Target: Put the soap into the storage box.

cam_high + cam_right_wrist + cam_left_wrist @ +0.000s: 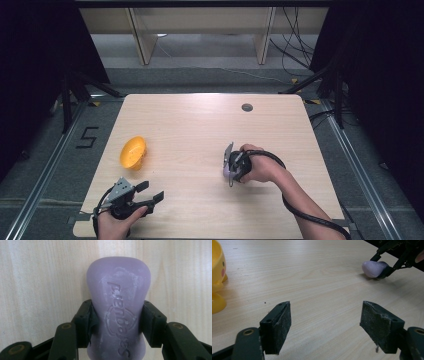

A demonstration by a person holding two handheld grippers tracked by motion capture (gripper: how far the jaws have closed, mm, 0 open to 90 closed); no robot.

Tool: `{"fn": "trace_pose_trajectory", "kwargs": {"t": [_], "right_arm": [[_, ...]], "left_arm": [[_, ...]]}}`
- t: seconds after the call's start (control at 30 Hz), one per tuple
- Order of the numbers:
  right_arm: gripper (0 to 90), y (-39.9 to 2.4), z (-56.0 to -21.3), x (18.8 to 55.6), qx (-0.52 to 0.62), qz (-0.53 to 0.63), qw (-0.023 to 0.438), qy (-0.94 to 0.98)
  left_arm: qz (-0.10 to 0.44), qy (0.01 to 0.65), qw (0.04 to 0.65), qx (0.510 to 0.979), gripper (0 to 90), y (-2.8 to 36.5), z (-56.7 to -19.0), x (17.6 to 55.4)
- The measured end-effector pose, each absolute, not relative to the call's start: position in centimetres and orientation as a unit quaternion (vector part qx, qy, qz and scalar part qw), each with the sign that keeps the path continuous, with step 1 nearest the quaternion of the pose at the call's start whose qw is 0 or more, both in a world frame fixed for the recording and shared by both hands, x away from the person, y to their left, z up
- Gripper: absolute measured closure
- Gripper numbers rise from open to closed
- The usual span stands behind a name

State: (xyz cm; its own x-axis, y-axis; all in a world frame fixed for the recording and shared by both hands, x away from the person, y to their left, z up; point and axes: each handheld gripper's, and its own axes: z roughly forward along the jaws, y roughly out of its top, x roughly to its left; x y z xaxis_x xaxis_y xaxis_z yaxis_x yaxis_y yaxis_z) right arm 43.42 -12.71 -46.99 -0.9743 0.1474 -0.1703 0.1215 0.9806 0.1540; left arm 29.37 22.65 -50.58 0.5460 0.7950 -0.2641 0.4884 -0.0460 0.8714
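**Right fingers pinch the soap; left fingers spread over bare counter**

The right gripper (116, 322) has its fingers (86, 322) clamped on both sides of a purple soap bar (118, 302), whose rounded end juts out past the fingertips over the counter (200, 125). The left gripper (325, 325) holds its fingers (278, 327) spread wide, nothing between them. A yellow bowl (133, 152) sits just ahead and to the left of those fingers; the soap lies well off ahead to their right.
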Motion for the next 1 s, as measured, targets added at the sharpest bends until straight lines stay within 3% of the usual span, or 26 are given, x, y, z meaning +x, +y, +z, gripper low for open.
{"fn": "trace_pose_trajectory", "kwargs": {"t": [0.57, 1.0], "right_arm": [[50.0, -14.1, -45.3, 41.9, 0.065, 0.091, 0.138, 0.984], [50.0, -15.6, -44.3, 40.2, 0.037, 0.147, 0.218, 0.964]], "left_arm": [[0.152, 0.449, 0.512, 0.716, 23.5, 22.8, -50.5, 29.3], [0.139, 0.450, 0.510, 0.720, 23.5, 22.5, -50.5, 29.2]]}}
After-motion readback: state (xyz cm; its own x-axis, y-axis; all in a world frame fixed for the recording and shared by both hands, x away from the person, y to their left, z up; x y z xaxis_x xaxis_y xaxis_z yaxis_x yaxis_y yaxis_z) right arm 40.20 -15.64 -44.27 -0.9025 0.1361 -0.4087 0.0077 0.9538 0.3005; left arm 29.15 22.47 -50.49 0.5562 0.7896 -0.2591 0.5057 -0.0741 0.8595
